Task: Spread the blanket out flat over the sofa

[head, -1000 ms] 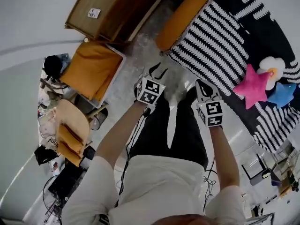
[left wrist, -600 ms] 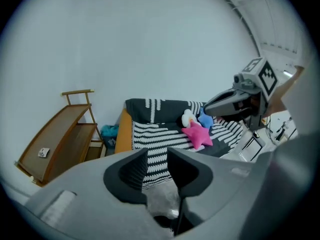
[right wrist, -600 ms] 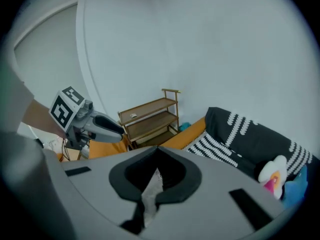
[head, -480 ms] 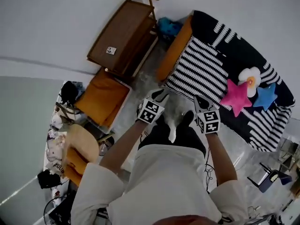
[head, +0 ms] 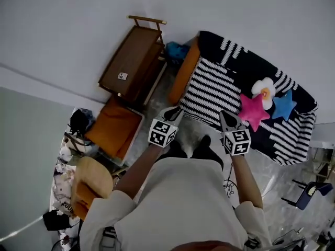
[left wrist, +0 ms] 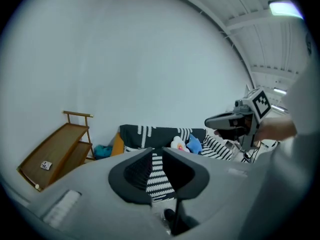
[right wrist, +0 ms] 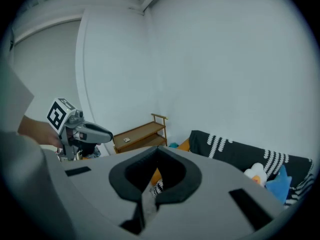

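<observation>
A black-and-white striped blanket (head: pixel 220 88) lies over the sofa (head: pixel 184 72), covering its seat and back and hanging over the front edge. Both grippers are in mid-air on the near side of the sofa and touch nothing. My left gripper (head: pixel 175 110) hovers near the sofa's front left corner, its jaws slightly apart and empty; the blanket (left wrist: pixel 160 171) shows through the gap. My right gripper (head: pixel 223 115) points at the seat's front edge with its jaws together on nothing. In the right gripper view the draped sofa back (right wrist: pixel 235 151) is at the lower right.
A pink star cushion (head: pixel 252 111), a blue star (head: pixel 285 104) and a white flower cushion (head: pixel 264 90) lie on the blanket. A tilted wooden shelf (head: pixel 131 61) stands left of the sofa, with an orange cushioned seat (head: pixel 112 132) and a wooden chair (head: pixel 91 179) nearer me.
Both grippers have lifted and now point higher, so more wall and ceiling show. The sofa sits further off in the head view. The jaws have not changed.
</observation>
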The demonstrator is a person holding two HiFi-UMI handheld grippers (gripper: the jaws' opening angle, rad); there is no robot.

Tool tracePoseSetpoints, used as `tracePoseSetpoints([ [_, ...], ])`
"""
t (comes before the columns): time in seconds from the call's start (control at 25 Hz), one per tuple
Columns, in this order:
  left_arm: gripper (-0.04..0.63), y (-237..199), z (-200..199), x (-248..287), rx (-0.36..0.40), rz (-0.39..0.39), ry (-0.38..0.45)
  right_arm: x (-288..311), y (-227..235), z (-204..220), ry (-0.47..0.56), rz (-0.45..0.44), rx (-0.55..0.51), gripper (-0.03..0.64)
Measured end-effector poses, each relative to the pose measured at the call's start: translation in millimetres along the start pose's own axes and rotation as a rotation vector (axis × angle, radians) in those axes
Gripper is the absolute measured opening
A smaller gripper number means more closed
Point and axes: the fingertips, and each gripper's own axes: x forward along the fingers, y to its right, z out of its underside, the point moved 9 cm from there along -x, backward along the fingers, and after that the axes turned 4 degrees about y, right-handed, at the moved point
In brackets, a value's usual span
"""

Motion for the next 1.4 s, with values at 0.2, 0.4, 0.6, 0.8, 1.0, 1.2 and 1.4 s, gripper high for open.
tracePoseSetpoints([
  [0.2, 0.036, 27, -31, -17, 0.045, 0.014, 0.032, -46, 7, -23, 0.073, 0.007, 0.000, 0.003],
  [0.4, 0.023, 56, -64, -32, 0.051, 0.038, 0.111, -89, 20, -41, 0.130, 0.002, -0.009, 0.005],
  [0.6, 0.020, 83, -82, -27, 0.057, 0.022, 0.136, -122, 44, -50, 0.151, -0.011, -0.037, 0.003],
  [0.8, 0.018, 100, -91, -21, 0.059, 0.027, 0.164, -143, 62, -55, 0.180, 0.013, -0.032, 0.003],
  [1.0, 0.018, 114, -96, -11, 0.076, 0.038, 0.165, -157, 75, -51, 0.181, 0.029, -0.028, 0.003],
  [1.2, 0.018, 120, -92, -8, 0.074, 0.043, 0.157, -161, 80, -46, 0.174, 0.042, -0.028, 0.003],
  [1.4, 0.018, 122, -90, -10, 0.078, 0.047, 0.155, -162, 76, -45, 0.175, 0.036, -0.037, 0.003],
])
